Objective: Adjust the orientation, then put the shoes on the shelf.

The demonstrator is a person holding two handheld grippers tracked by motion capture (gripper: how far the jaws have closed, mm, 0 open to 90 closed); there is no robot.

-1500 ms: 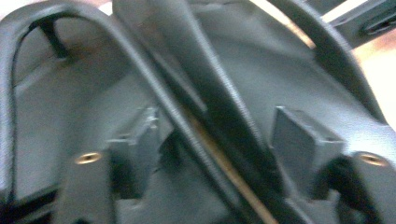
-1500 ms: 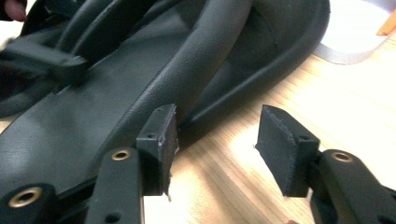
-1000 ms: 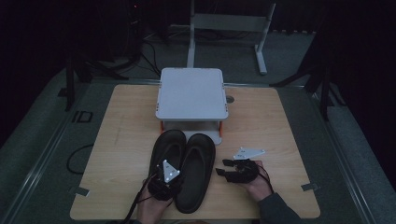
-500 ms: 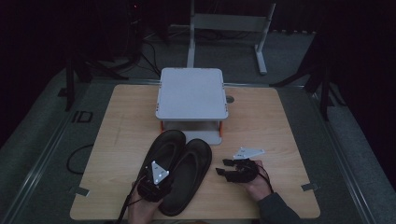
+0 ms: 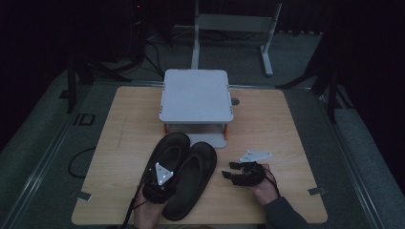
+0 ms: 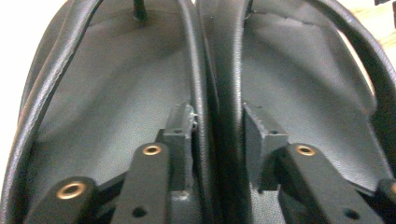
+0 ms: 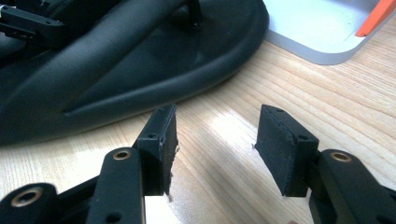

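Black rubber flip-flop sandals (image 5: 184, 176) lie side by side at the near edge of the wooden table (image 5: 124, 129). Left gripper (image 6: 217, 128) has just been closing, pinching their two adjoining inner rims together. Right gripper (image 7: 215, 140), jaws spread and empty, rests on bare wood just beside them.

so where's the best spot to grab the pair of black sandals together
At the heel end, from the person's side, on the two inner edges that lie pressed side by side. The left gripper already has a pad on each side of that double rim of the black sandals, its jaws just closing. Probably firm enough to hold both.
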